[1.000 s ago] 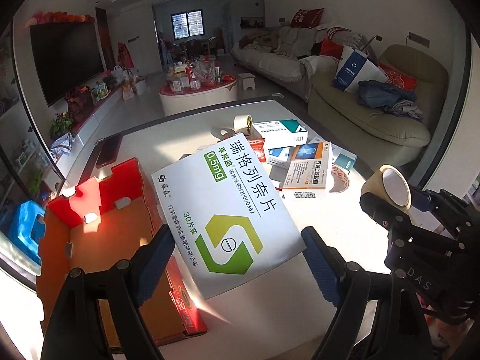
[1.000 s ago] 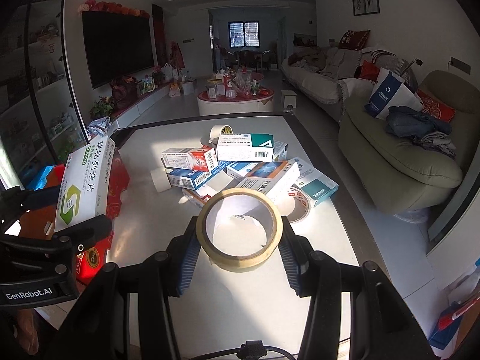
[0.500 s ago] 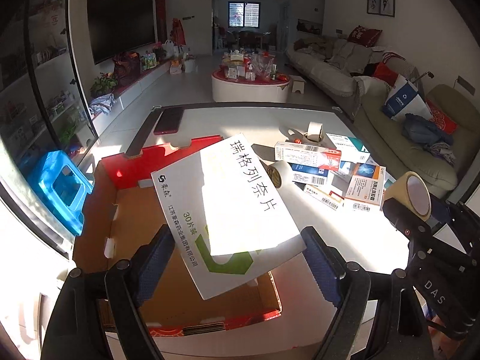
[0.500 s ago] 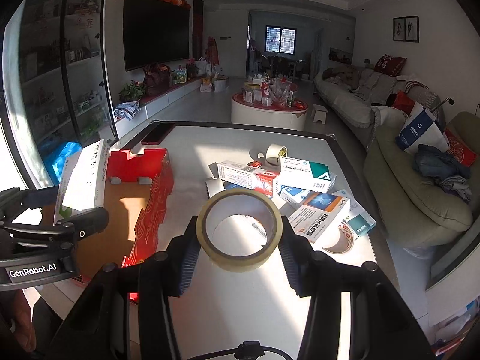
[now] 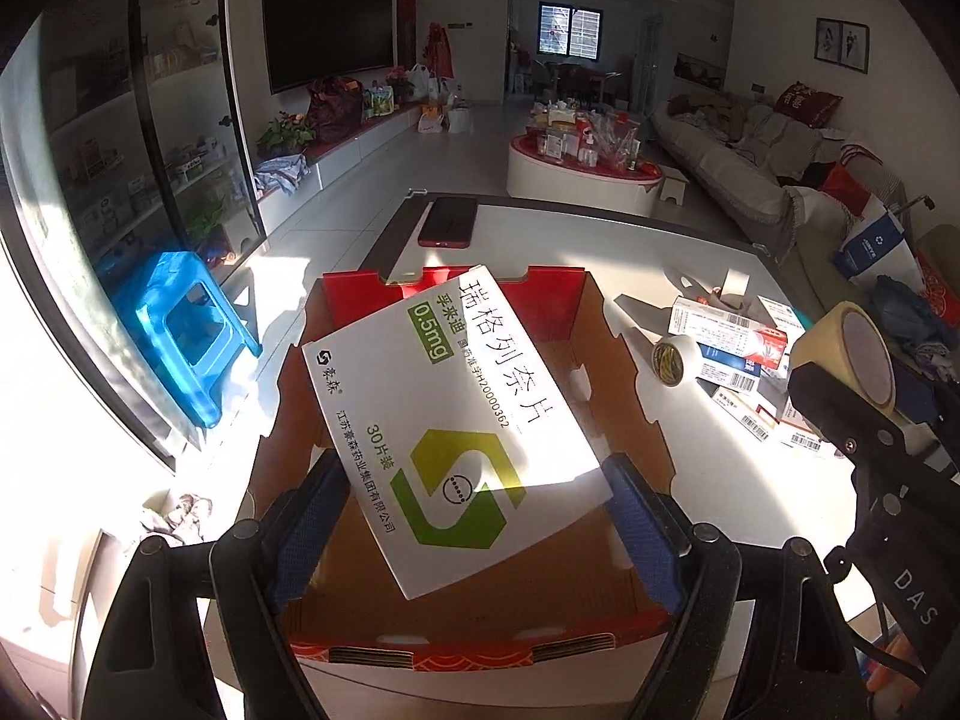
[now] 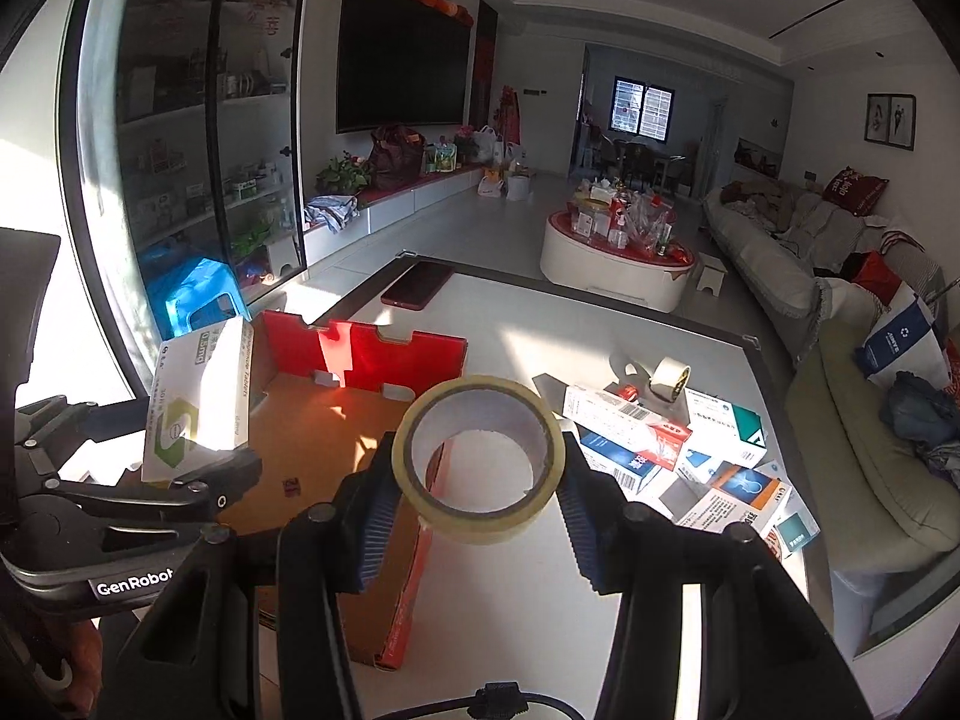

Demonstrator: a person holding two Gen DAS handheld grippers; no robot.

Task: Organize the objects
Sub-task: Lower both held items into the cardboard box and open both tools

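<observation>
My landmark is the open cardboard tray (image 5: 606,324), red on its walls and brown inside, which sits on the white bench (image 5: 708,540).

Furthest left, beyond the tray and off the bench, a blue plastic stool (image 5: 180,330) stands on the floor. My left gripper (image 5: 474,531) is closed on a large white medicine box (image 5: 456,420) with a green S-shaped logo, pinching it by its near end between the blue pads. The box hangs tilted above the tray's interior, apart from the brown floor. Behind the tray's far wall a dark red phone (image 5: 447,222) lies flat on the bench.

To the right of the tray, my right gripper (image 6: 477,504) is clamped on a roll of beige tape (image 6: 480,459), one pad on each side of the ring, with its hole facing up. It hovers over the tray's right wall. Further right, on the bench, lies a loose heap of medicine cartons (image 6: 678,456), some overlapping. A smaller tape roll (image 6: 669,378) stands at the far edge of that heap, and another small roll (image 5: 672,360) lies between the heap and the tray.
</observation>
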